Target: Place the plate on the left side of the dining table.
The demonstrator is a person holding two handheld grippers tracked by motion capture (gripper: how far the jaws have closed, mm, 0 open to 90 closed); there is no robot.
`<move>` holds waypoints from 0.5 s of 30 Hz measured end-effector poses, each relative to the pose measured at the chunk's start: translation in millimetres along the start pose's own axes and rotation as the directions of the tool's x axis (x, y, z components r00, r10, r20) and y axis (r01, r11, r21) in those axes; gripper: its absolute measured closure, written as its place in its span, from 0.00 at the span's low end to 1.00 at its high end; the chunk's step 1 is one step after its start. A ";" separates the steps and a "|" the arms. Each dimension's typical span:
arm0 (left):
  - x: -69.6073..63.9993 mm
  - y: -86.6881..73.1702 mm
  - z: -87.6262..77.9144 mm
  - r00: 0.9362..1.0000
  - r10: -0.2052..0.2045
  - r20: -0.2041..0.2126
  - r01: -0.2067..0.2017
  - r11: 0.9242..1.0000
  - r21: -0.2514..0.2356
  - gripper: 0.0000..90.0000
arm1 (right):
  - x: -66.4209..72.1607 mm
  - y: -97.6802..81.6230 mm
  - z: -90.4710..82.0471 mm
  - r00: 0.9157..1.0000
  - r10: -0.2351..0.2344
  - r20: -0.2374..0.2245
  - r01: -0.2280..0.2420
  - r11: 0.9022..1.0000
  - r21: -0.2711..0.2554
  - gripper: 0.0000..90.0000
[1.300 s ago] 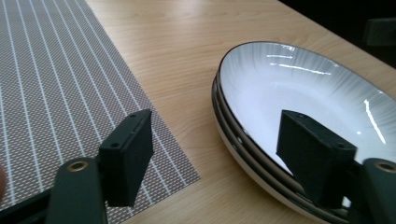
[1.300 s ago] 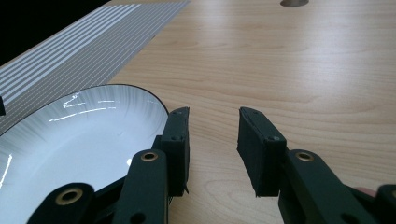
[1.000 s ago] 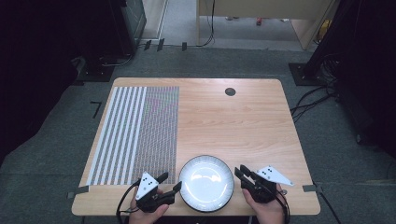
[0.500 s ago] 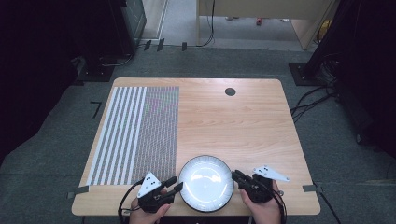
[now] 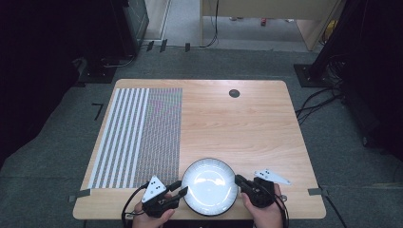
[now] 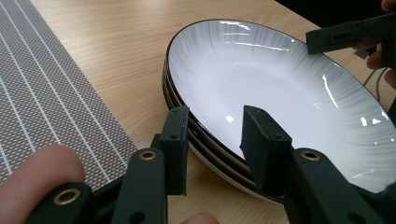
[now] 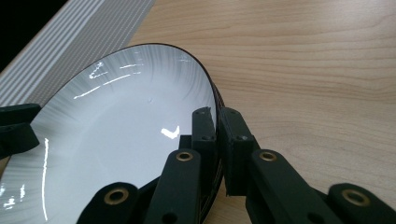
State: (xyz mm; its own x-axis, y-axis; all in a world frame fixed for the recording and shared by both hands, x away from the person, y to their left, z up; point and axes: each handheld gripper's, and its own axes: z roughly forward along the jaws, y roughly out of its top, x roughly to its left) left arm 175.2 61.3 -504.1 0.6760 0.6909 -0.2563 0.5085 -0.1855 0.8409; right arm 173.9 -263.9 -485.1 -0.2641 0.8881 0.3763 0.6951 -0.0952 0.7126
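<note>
The right claw (image 7: 217,140) is clamped on the near right rim of the white plate (image 7: 121,135): in the right gripper view one jaw lies on the inside of the plate and the other on the outside, the dark rim pinched between them. Its jaws have just been closing onto that rim. From above, the right claw (image 5: 241,182) meets the plate (image 5: 209,185) at its right edge, with the person's right hand (image 5: 266,211) behind it at the near edge of the tabletop (image 5: 247,128).

The left claw (image 6: 215,142) straddles the opposite rim. In the left gripper view one jaw sits outside the edge and the other over the white inside, the rim between them; whether the pads press on it cannot be told from the pictures. That view shows the plate (image 6: 280,98) as the top one of a small stack, with dark rims beneath it. From above, the left claw (image 5: 182,189) touches the plate's left edge, and the left hand (image 5: 152,216) holds it from the near side.

The stack stands near the front edge of the tabletop, midway between the two hands. A striped placemat (image 5: 140,135) lies to the left, just beside the plates, and a small dark round spot (image 5: 234,93) sits at the far side.
</note>
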 end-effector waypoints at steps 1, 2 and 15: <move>0.2 0.0 0.0 1.000 0.000 0.001 0.000 1.000 0.000 0.69 | 1.9 -0.1 0.2 1.000 -0.008 0.014 0.008 1.000 -0.001 0.95; 0.4 0.0 0.0 1.000 0.000 0.002 0.000 1.000 0.000 0.69 | 4.1 -0.6 0.2 0.999 -0.010 0.031 0.010 1.000 -0.003 0.95; -2.1 -1.0 -0.5 1.000 0.009 -0.012 -0.009 1.000 -0.006 0.70 | 20.4 -2.2 4.9 0.991 -0.027 0.131 0.031 0.999 -0.028 0.90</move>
State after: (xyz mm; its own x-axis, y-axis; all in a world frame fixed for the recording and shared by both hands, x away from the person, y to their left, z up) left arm 173.0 60.4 -504.2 0.6744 0.6973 -0.2429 0.4989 -0.1878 0.8461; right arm 170.3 -243.4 -481.9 -0.1927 0.9415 0.2764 0.6676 -0.0807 0.7401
